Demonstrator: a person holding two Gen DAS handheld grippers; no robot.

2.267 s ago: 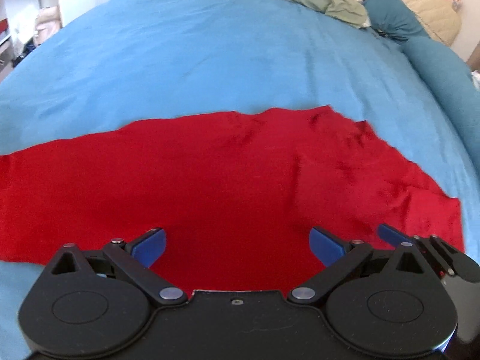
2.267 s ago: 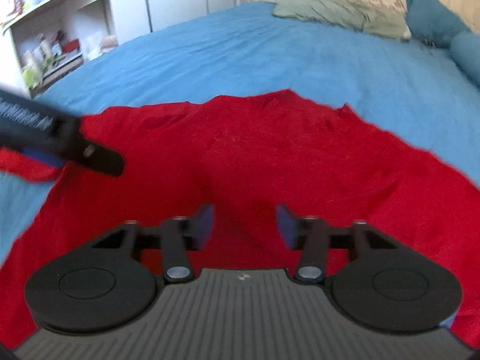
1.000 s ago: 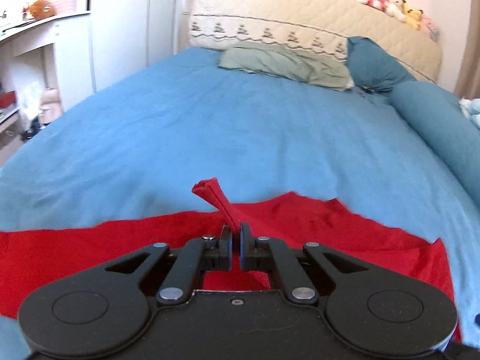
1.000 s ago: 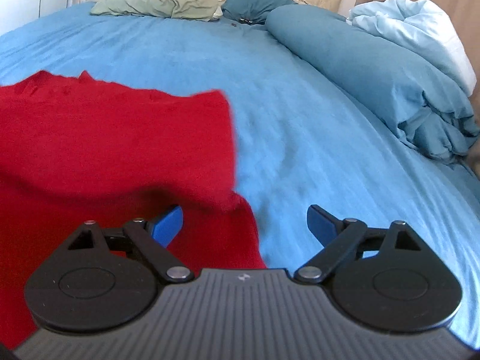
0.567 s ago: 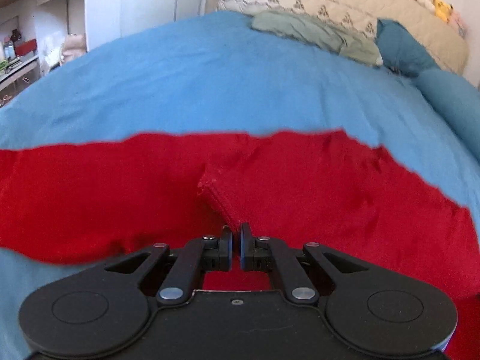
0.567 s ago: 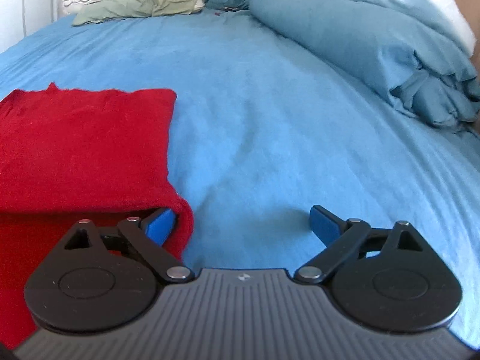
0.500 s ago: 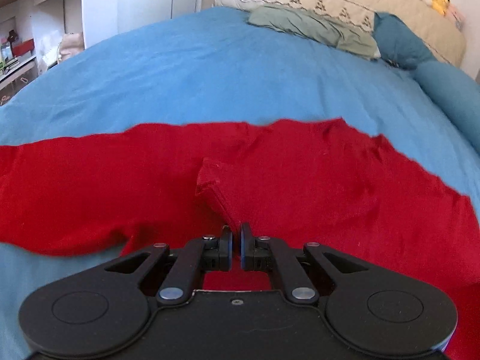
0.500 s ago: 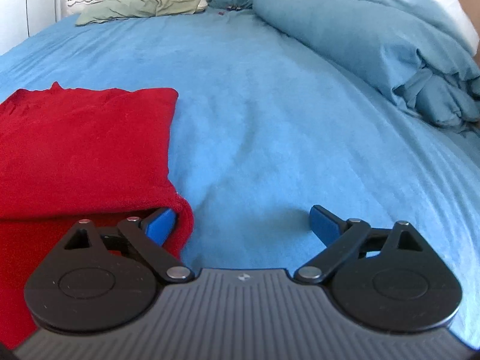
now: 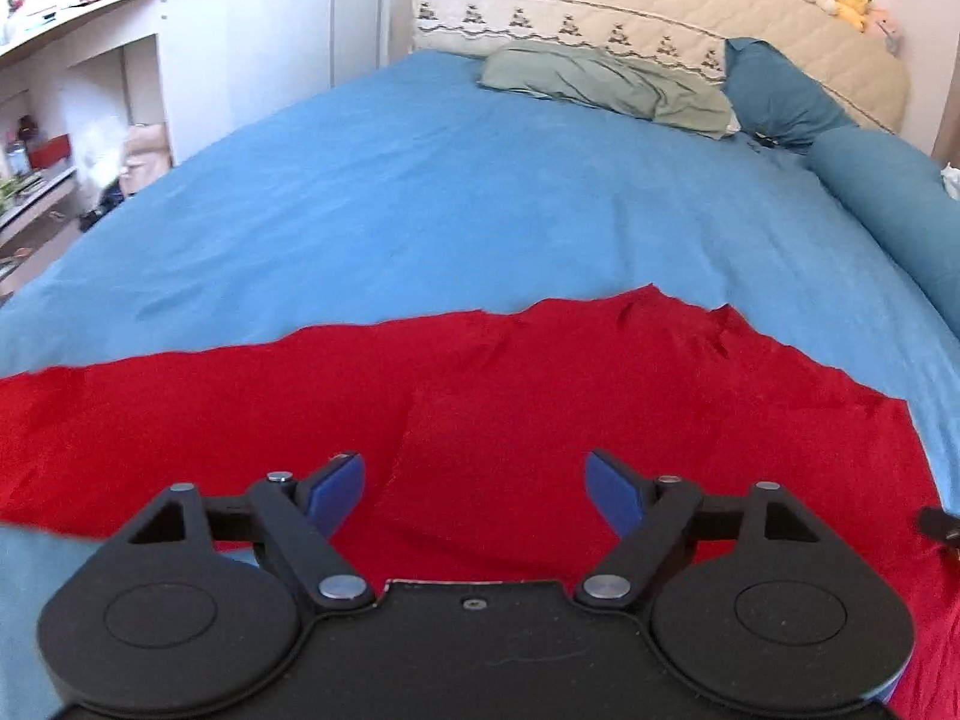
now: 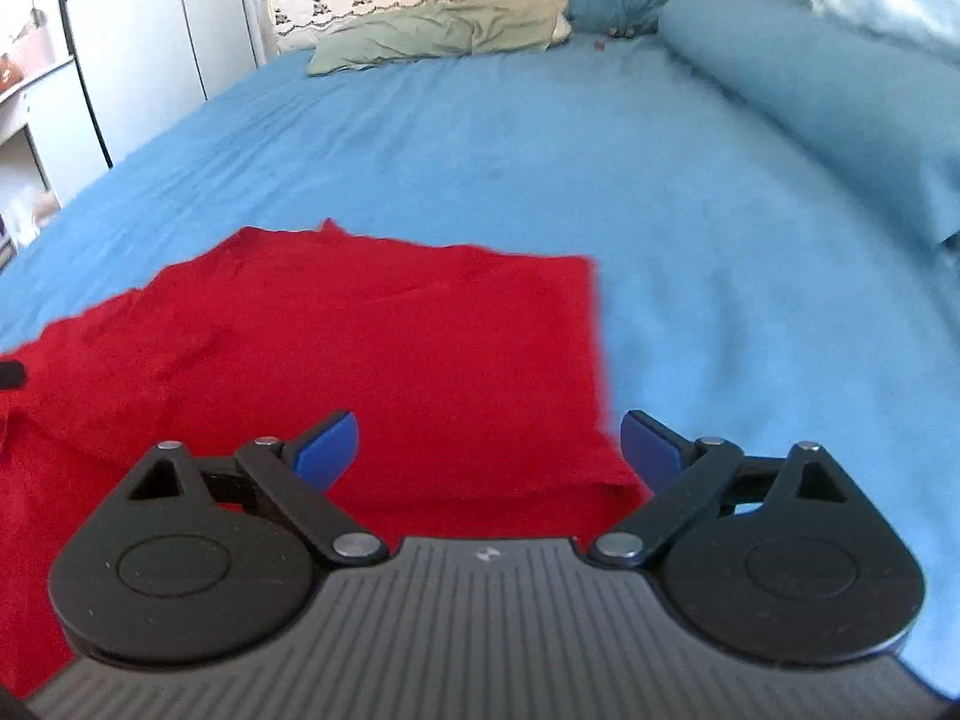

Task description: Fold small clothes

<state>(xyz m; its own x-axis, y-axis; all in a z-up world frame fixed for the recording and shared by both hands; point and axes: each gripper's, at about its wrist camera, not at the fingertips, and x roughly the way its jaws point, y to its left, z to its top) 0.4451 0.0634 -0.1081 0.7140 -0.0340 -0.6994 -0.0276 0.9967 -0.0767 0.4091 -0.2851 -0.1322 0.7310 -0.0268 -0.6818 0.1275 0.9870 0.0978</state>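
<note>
A red garment (image 9: 480,396) lies flat on the blue bedsheet (image 9: 450,210), with a folded flap near its middle. My left gripper (image 9: 474,486) is open and empty just above the garment's near part. In the right wrist view the red garment (image 10: 372,348) shows a folded layer with a straight right edge. My right gripper (image 10: 489,450) is open and empty over the garment's right near corner. A bit of the other gripper shows at the left edge (image 10: 11,375).
A green pillow (image 9: 606,87), a teal pillow (image 9: 774,96) and a beige quilted headboard (image 9: 660,6) are at the bed's far end. A rolled teal duvet (image 10: 840,90) lies along the right. White shelves (image 9: 72,120) stand left of the bed.
My left gripper was shut on a pinch of the red garment and has let it go; the cloth now lies flat. My right gripper stayed open and shifted left over the garment's corner.
</note>
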